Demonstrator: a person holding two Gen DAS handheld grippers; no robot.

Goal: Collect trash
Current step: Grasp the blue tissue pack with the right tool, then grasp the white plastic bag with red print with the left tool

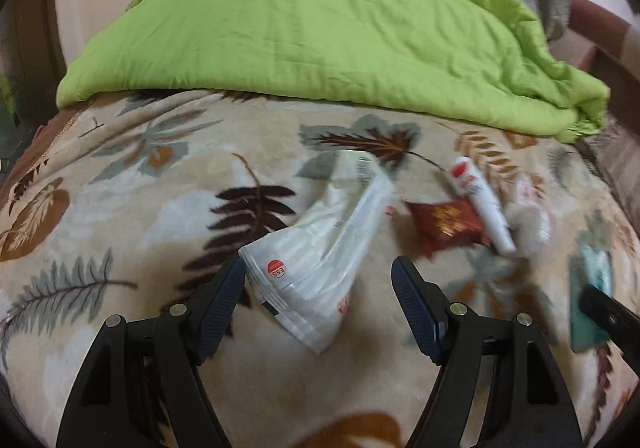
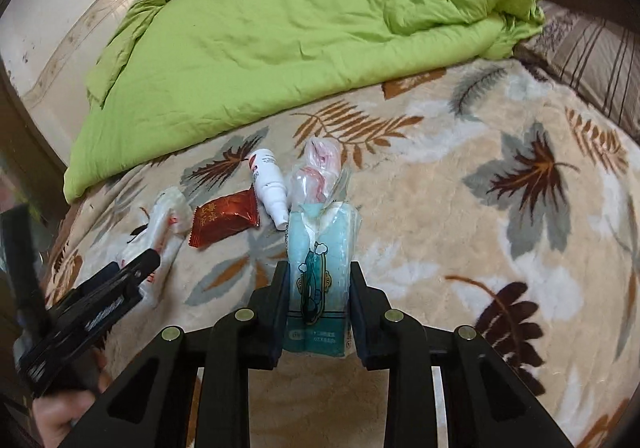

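- Trash lies scattered on a leaf-patterned blanket, in a loose row in front of a rumpled green quilt.
- The left gripper has its jaws spread wide, one finger on each side of a crumpled white plastic wrapper with a red round mark; the left finger's tip sits right at the wrapper's edge, the right finger stands clear of it.
- Just right of that wrapper, in the left wrist view: a dark red snack packet, then a small white bottle with red print lying on its side, then a clear crinkled wrapper (blurred, so its contents are hard to tell).
- The right gripper is clamped on a light blue tissue pack, fingers pressed against both its sides; the pack's torn top shows white tissue.
- From the right wrist view, the bottle and the clear wrapper lie just beyond the tissue pack, the red packet to their left.
- A hand shows at the lower left of that view, holding the left gripper.
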